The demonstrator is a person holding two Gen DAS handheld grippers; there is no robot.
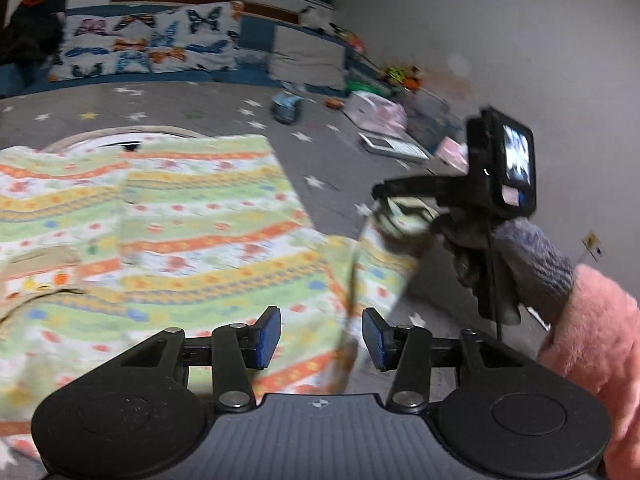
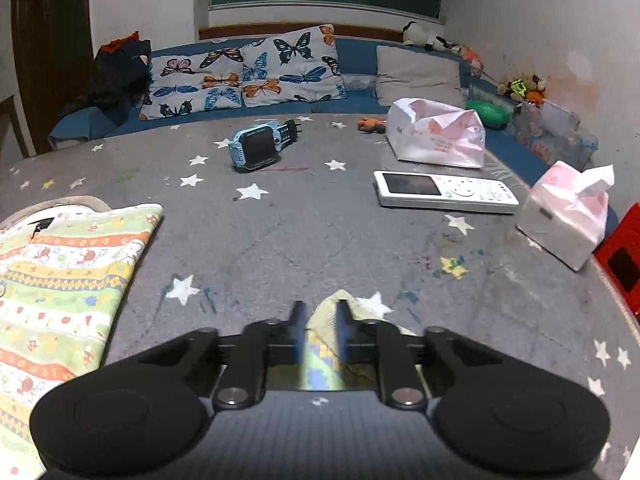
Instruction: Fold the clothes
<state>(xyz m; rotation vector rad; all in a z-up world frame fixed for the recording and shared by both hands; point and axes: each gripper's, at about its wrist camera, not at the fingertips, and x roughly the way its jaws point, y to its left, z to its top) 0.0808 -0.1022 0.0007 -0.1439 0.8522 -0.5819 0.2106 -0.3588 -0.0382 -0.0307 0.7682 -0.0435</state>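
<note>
The right gripper (image 2: 319, 322) is pinching a corner of the striped garment (image 1: 192, 220) between narrowed pads, lifting it off the grey star-print surface (image 2: 320, 220). The left gripper (image 1: 321, 330) is hovering with jaws wide, a lifted edge of cloth seemingly hanging between them, though blur is hiding any contact. The fabric is looking light, soft and limp, best taken at corners or hems. Only the left view is showing the raised flap; the right view is showing the white handset (image 2: 444, 192) beyond.
</note>
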